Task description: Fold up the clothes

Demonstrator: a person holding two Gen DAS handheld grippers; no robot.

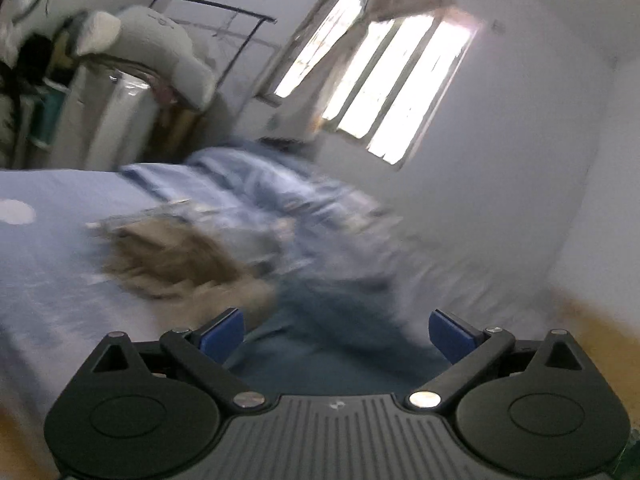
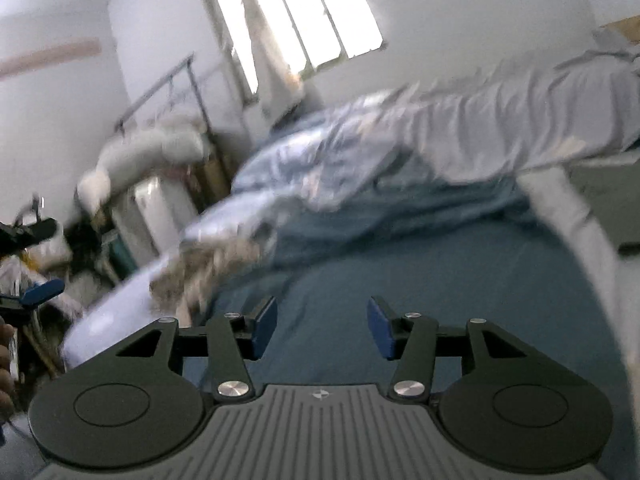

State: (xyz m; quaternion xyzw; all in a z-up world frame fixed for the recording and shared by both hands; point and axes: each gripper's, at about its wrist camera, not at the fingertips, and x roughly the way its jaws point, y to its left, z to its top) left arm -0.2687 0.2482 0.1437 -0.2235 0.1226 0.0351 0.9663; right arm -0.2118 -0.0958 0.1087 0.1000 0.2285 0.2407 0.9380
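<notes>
Evidently the reach-in step is in hand: left gripper and right gripper both hover empty, jaws apart, over the bed; the tan garment lies crumpled on it beside the blue duvet, so next comes pinching its edge

Motion blur smears the brown garment and the pale blue bedding; their folds and edges cannot be told.

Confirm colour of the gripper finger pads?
Blue pads on black arms; clearest in the right wrist view.
</notes>
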